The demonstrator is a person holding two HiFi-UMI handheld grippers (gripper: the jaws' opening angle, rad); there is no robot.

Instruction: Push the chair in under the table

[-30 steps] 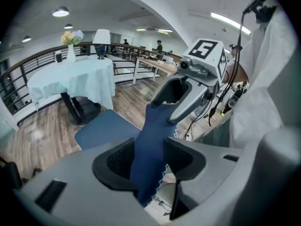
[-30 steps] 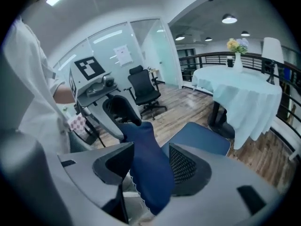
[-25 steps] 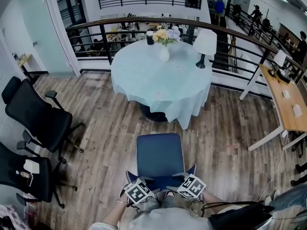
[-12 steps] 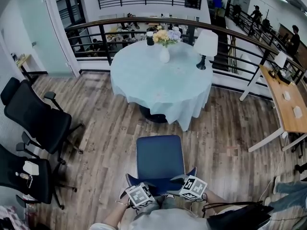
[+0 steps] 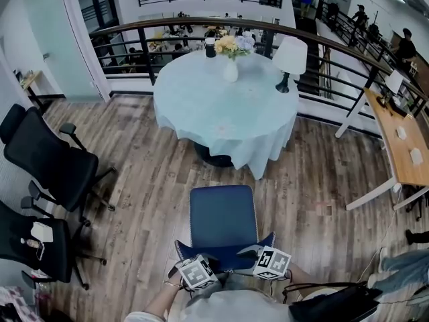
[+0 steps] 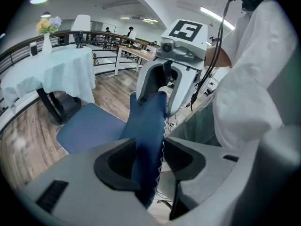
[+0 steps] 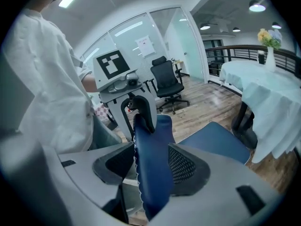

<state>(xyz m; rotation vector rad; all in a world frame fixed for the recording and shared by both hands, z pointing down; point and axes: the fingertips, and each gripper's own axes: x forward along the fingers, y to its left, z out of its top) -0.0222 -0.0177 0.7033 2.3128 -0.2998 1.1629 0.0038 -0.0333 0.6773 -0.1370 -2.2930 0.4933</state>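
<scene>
Backrest [image 5: 224,256] of the blue chair [image 5: 222,219] is pinched by the left tongs [image 6: 149,161] and right tongs [image 7: 150,166], 1 per side for an even push, with the chair on the wood floor [image 5: 151,193] well apart from the round tabletop [image 5: 201,109].

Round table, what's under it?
Only its dark base and a bit of leg show on the wooden floor, below the pale tablecloth. The cloth hides where the leg meets the top. The blue chair stands apart, not under it.
</scene>
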